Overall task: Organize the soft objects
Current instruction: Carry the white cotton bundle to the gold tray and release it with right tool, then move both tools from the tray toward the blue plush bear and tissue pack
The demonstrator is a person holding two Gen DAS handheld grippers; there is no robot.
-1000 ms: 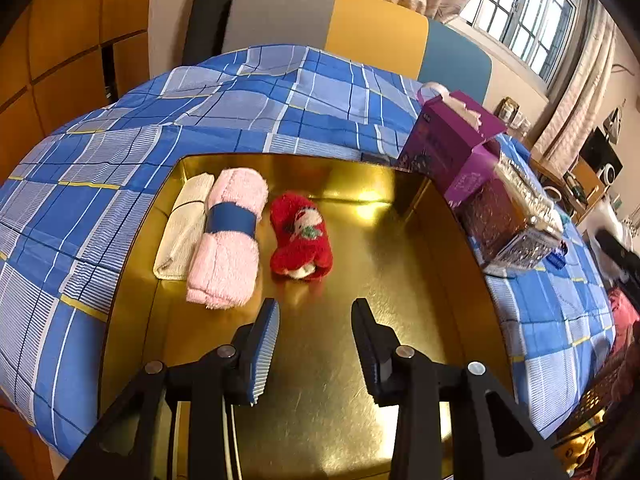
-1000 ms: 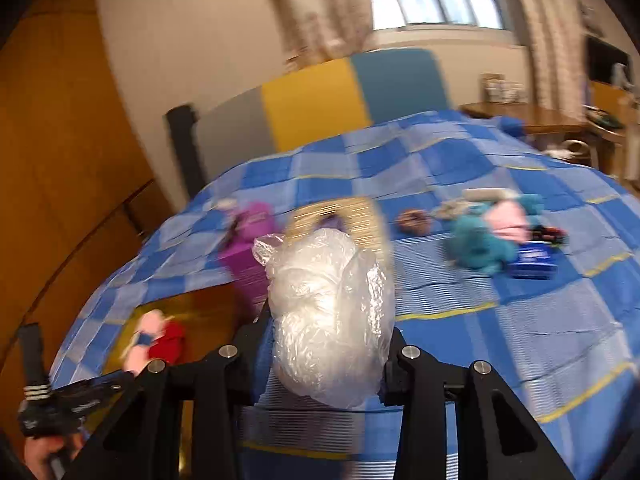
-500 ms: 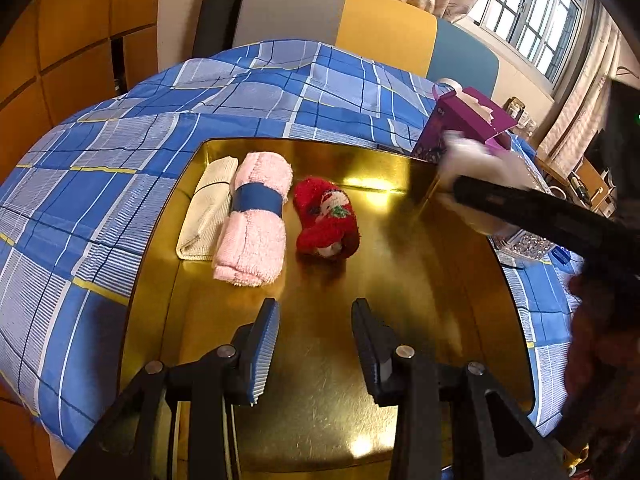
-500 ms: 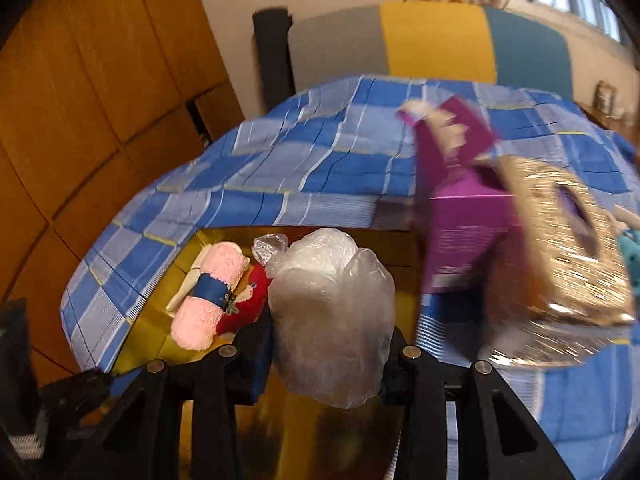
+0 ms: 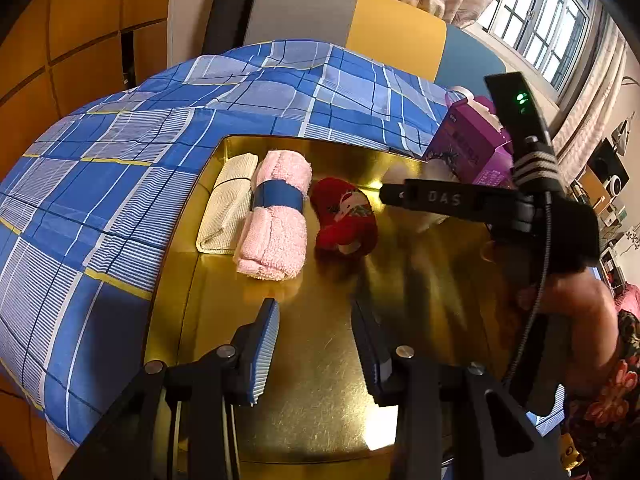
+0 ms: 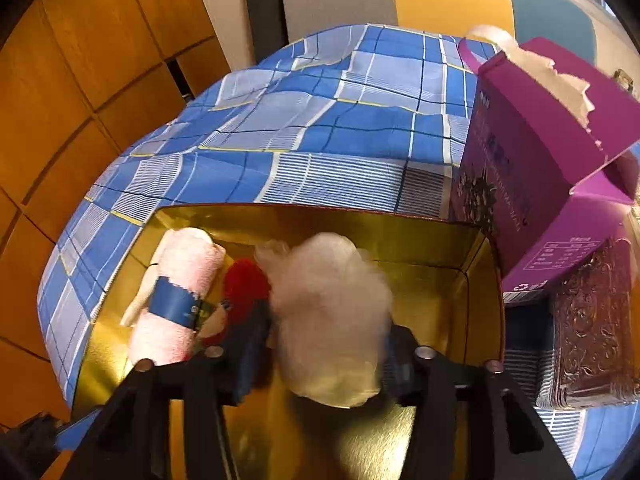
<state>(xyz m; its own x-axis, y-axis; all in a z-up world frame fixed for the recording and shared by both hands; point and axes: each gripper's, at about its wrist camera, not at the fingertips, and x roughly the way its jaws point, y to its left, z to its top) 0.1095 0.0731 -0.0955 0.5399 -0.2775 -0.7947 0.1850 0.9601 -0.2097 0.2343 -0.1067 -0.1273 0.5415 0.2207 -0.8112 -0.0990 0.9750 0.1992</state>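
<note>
Right gripper [image 6: 324,356], clamped on a plastic-wrapped white bundle [image 6: 328,316], now hangs over the gold tray [image 6: 400,236], having swung in from above the bedspread a second ago. Left gripper [image 5: 314,344], fingers apart and holding nothing, remains over the tray's near part. In the tray's far left part lie, left to right, a cream cloth [image 5: 228,208], a pink rolled towel [image 5: 278,216] with a blue band, and a red plush toy [image 5: 344,216]. The bundle is motion-blurred, and from the left wrist view largely hidden behind the right gripper's finger. A purple box [image 6: 548,152] stands at the tray's far right corner on the blue checked bedspread [image 5: 120,168].
</note>
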